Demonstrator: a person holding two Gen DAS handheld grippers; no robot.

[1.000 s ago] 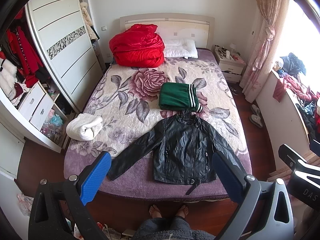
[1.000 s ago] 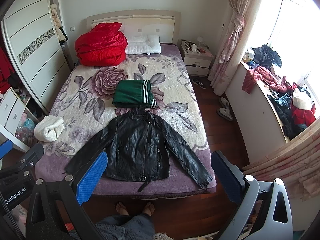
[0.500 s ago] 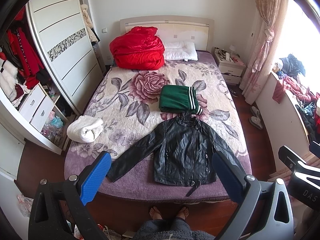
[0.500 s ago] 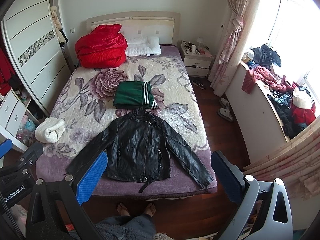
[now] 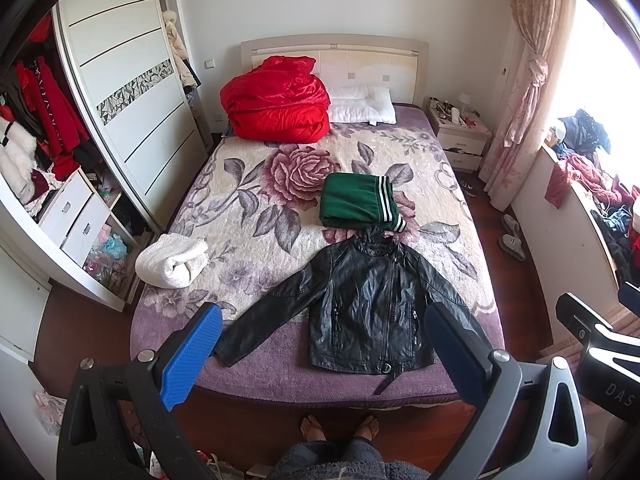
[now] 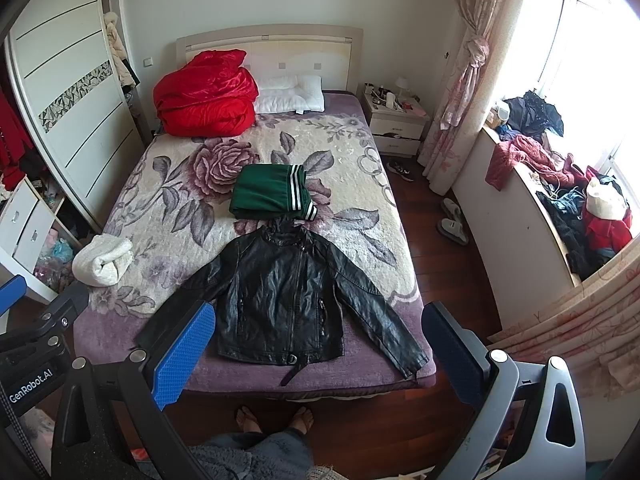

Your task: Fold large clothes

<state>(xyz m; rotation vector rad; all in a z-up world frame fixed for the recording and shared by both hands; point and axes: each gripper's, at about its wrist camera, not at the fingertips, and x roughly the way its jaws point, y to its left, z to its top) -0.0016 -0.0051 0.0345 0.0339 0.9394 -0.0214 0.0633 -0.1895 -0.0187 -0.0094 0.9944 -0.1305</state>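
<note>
A black leather jacket (image 5: 370, 304) (image 6: 286, 294) lies flat, front up, sleeves spread, at the foot of the bed (image 5: 280, 376) (image 6: 248, 376). Just beyond its collar rests a folded green garment with white stripes (image 5: 358, 204) (image 6: 270, 194). My left gripper (image 5: 320, 356) is open and held high above the bed's foot, nothing between its blue pads. My right gripper (image 6: 318, 354) is also open and empty, at the same height. Each gripper shows at the edge of the other's view.
A rolled white towel (image 5: 172, 262) sits near the bed's left edge. A red duvet (image 5: 276, 102) and a white pillow (image 5: 360, 106) lie by the headboard. A wardrobe (image 5: 120, 92) stands left, a nightstand (image 5: 460, 136) and cluttered window ledge (image 6: 560, 200) right. A person's bare feet (image 5: 340, 428) are on the floor.
Both views have drifted slightly, so the bed sits a little lower in frame. The jacket and both open grippers are otherwise unchanged.
</note>
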